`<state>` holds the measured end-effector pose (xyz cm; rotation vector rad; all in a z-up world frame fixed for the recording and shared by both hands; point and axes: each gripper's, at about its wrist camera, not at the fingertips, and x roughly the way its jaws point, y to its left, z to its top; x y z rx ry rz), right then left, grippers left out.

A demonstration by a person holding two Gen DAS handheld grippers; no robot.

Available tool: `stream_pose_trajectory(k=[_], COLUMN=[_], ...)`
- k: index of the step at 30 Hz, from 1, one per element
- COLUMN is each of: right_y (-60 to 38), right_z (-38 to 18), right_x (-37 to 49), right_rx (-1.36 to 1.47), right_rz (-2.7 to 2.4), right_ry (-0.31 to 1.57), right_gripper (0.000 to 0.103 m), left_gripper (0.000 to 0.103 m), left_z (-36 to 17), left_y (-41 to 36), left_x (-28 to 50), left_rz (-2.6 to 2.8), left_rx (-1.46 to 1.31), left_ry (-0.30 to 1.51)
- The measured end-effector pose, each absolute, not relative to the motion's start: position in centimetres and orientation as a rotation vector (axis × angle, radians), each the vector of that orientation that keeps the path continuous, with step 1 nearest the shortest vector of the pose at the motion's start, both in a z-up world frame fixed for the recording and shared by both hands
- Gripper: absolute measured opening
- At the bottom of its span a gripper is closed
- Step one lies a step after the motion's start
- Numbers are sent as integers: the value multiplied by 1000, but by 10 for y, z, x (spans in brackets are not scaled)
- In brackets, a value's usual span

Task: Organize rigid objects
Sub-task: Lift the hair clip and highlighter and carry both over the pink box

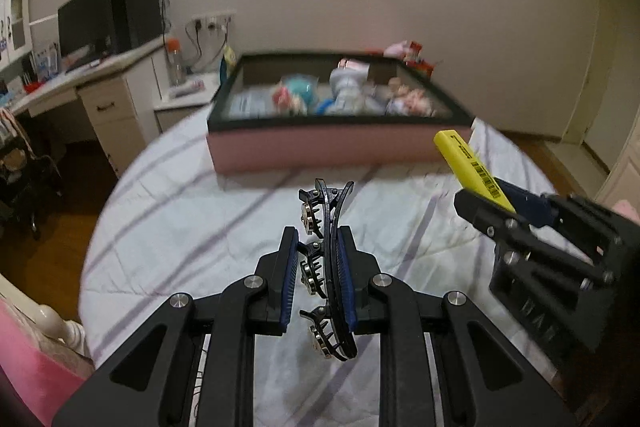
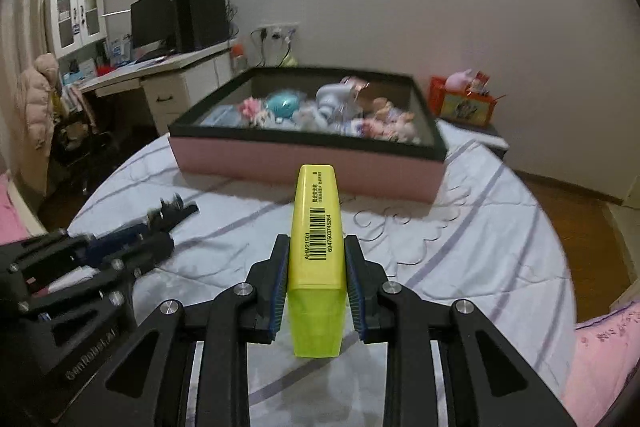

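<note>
Left gripper (image 1: 318,279): black linkage arms, blue ribbed pads, clamped on a black plastic hair clip with metal studs and comb teeth (image 1: 326,267). The clip stands lengthwise between the pads, its curved spine against the right-hand pad, its tip reaching out past the fingertips. It is held above a white quilted bedspread with lavender stripes (image 1: 180,227).

Right gripper (image 2: 316,283): same build, pads pressed on both flat sides of a yellow plastic highlighter with a barcode label (image 2: 317,247). The marker points forward along the fingers; its translucent green-yellow cap end sits back between the pads.

Cross-view: the left wrist view shows the right gripper (image 1: 486,193) from the side at right, with the highlighter (image 1: 468,163) angled up and away. The right wrist view shows the left gripper (image 2: 164,227) at lower left, motion-blurred, the clip (image 2: 178,209) only a dark smear at its tip. The barcode digits and printed text are readable only in the right wrist view; the clip's teeth and studs only in the left.

Beyond both: a shallow pink-sided box with a black rim (image 2: 308,163) rests on the bedspread (image 2: 480,247), holding small toys and figures, blurred. Farther left, a white desk with a dark monitor (image 2: 154,17). A red carton (image 2: 466,105) beside the box's far right corner shows clearly only in the right wrist view.
</note>
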<state>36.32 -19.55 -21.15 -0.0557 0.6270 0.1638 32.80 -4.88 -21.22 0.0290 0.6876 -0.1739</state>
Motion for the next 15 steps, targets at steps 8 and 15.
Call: stream_pose_trajectory(k=[8,15], right_y=[-198,-201], right_z=[-169,-131], right_x=[333,304], right_rx=[-35,-37], right_rz=[154,147], right_ry=[507,406], right_gripper=[27,27], left_gripper=[19,19], left_z=[-163,-129], left_y=[-55,-61], left_x=[298,273], left_rz=[-168,-195], left_rx=[75,81], left_ry=[550,449])
